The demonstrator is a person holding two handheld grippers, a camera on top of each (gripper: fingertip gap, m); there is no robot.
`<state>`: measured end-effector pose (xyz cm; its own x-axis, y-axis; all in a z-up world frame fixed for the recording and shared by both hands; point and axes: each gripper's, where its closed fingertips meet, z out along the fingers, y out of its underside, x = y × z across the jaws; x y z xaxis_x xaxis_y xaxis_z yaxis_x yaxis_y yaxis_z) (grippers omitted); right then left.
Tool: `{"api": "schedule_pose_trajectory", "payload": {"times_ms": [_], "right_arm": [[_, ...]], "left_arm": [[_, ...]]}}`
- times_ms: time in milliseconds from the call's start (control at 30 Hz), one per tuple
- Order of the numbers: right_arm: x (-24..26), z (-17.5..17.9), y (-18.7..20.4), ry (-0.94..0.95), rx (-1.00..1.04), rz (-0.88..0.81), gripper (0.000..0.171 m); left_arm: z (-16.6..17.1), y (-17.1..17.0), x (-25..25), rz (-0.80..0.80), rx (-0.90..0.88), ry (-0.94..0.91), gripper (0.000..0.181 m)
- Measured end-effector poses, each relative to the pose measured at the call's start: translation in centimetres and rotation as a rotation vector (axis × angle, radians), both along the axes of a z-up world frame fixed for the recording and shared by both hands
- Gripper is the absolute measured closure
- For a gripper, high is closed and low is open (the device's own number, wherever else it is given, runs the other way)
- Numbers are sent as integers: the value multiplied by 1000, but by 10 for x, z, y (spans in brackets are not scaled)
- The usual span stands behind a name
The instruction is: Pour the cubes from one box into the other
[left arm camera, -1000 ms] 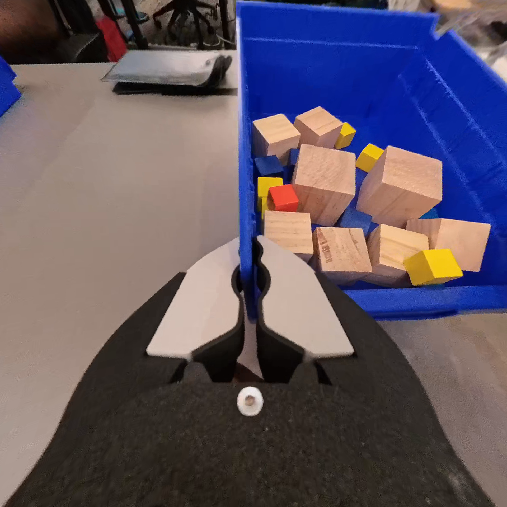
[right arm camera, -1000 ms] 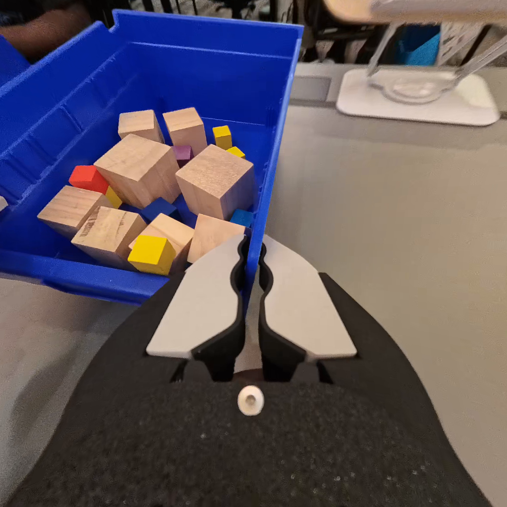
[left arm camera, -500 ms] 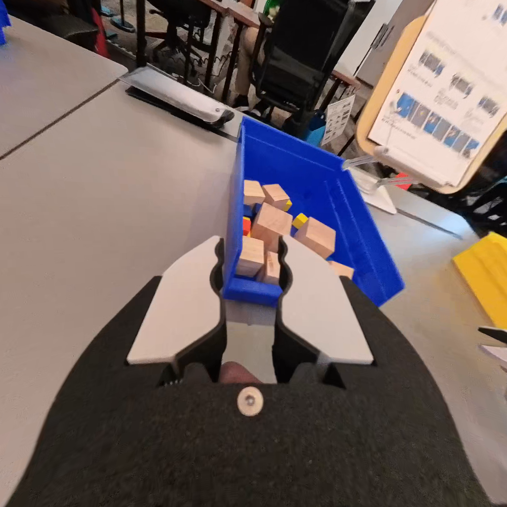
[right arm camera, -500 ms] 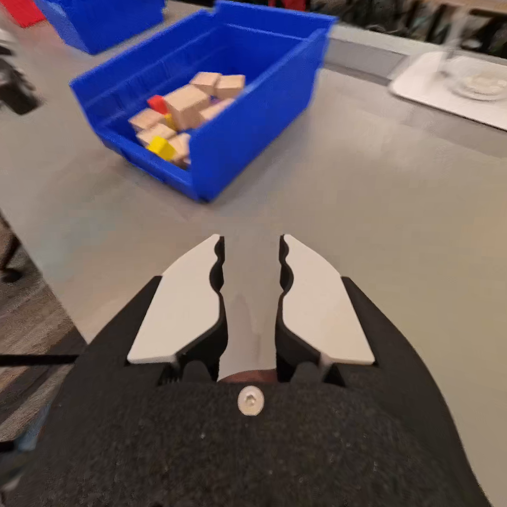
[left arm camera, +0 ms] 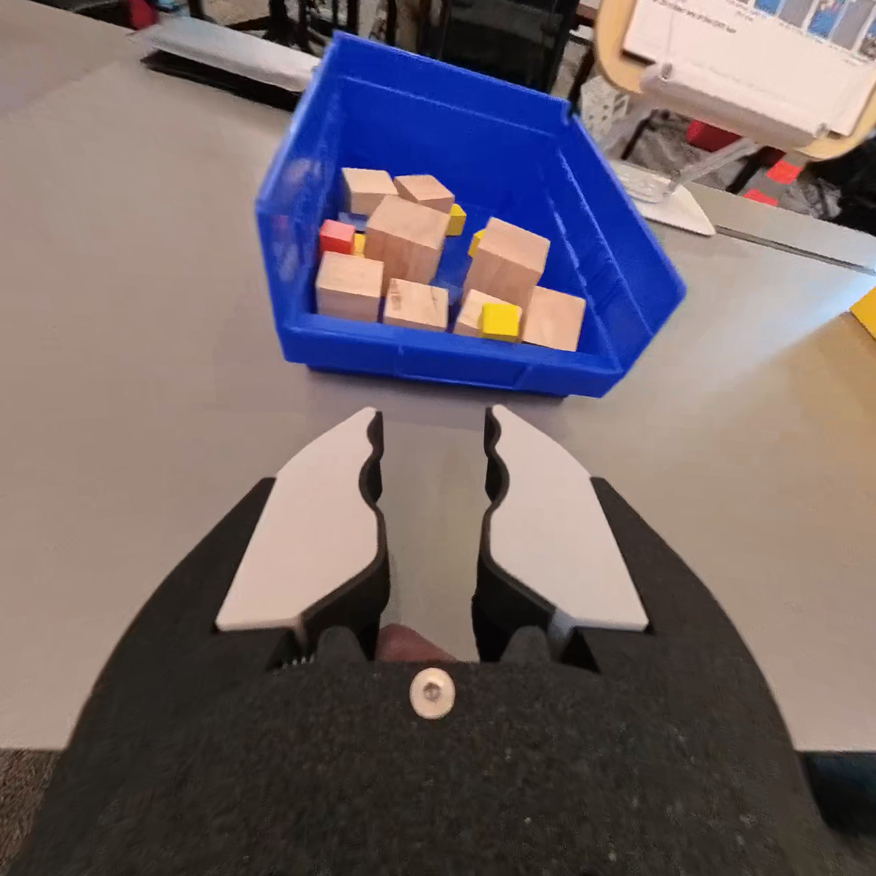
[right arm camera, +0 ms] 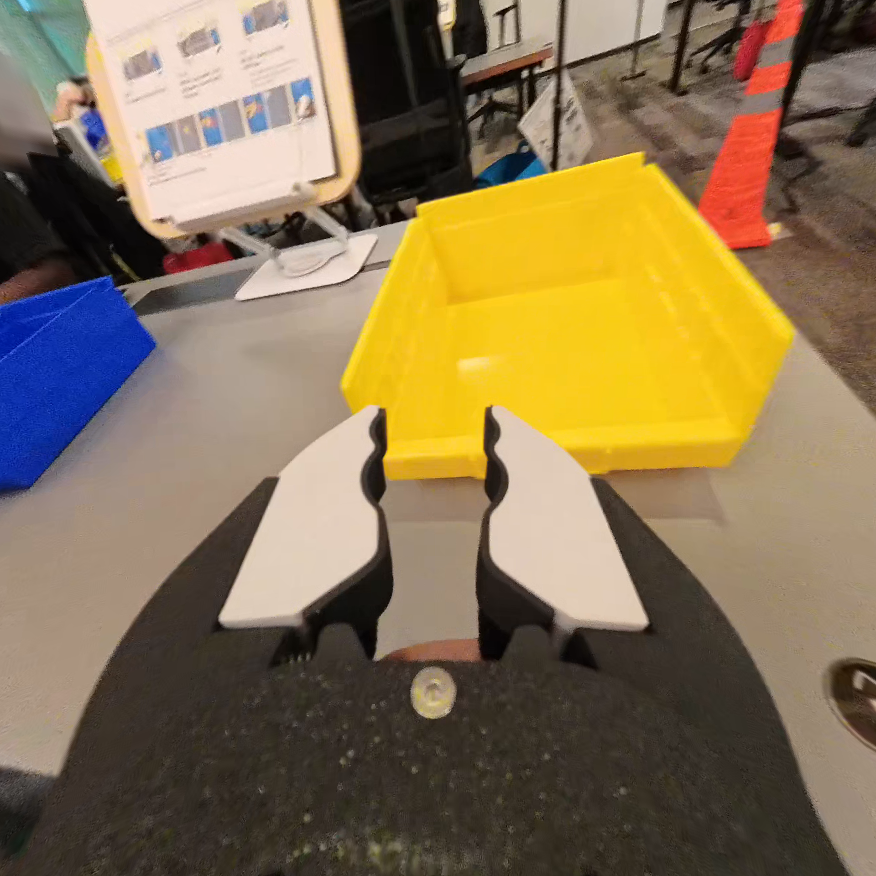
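Note:
A blue box (left arm camera: 426, 365) stands on the grey table and holds several wooden cubes (left arm camera: 407, 237) and small red, yellow and blue cubes. My left gripper (left arm camera: 431, 417) is open and empty, a short way in front of the box's low front wall. An empty yellow box (right arm camera: 569, 341) stands on the table in the right wrist view. My right gripper (right arm camera: 431, 412) is open and empty, just in front of the yellow box's front lip. The blue box's side (right arm camera: 57, 374) shows at the left of the right wrist view.
A poster board on a white stand (right arm camera: 303, 270) sits behind the boxes. A dark flat folder (left arm camera: 223, 66) lies at the table's far left. An orange cone (right arm camera: 749, 156) stands on the floor past the table's right edge. A round metal grommet (right arm camera: 853, 697) is near the right.
Both grippers let go of the blue box's side walls, opened and drew back. The right gripper swung right and now faces the yellow box.

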<state>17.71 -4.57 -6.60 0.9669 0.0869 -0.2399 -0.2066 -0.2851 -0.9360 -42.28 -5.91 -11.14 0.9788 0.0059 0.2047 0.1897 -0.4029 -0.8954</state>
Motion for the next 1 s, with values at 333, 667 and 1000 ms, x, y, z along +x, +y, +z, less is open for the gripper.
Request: {"api": "schedule_pose_trajectory", "payload": {"times_ms": [333,667,1000], "right_arm": [[62,-42,10,116,-57,-167,133],[45,-41,11,112,-42,-121,138],[28,-50,13,85,-82,-80,139]], "left_arm": [[-2,10,37,-112,36,165,143],[-4,11,7,-27,15,149,145],[-3,32,-65,140,-10,185,145]]}}
